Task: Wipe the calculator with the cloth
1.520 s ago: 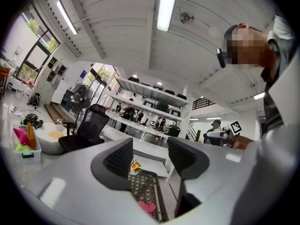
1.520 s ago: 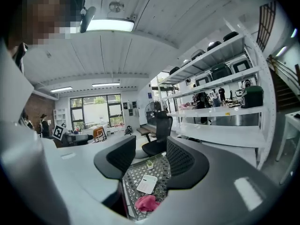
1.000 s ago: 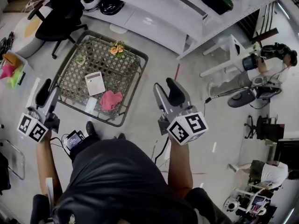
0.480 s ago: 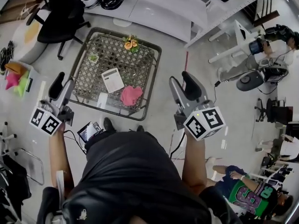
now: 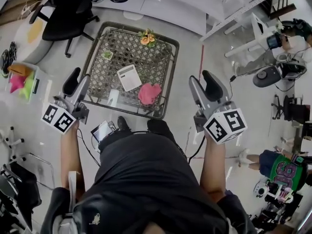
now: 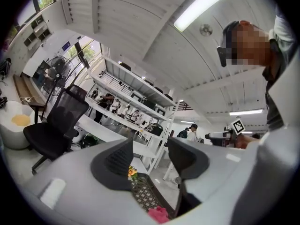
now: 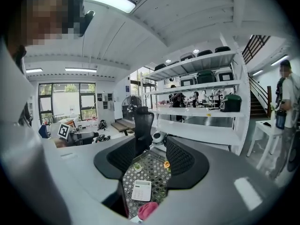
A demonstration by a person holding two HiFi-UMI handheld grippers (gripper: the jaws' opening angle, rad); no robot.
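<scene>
Calculator [image 5: 129,77] lies on the mesh table [image 5: 119,48], cloth [image 5: 149,93] just beside it. Left gripper [image 5: 78,82] and right gripper [image 5: 204,84] hover at either side, jaws spread and empty.

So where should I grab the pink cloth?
Probably best to pinch the bunched-up middle of the pink cloth, coming straight down from above. It lies crumpled on the table, so its folds stick up. The open right gripper is nearer.
</scene>
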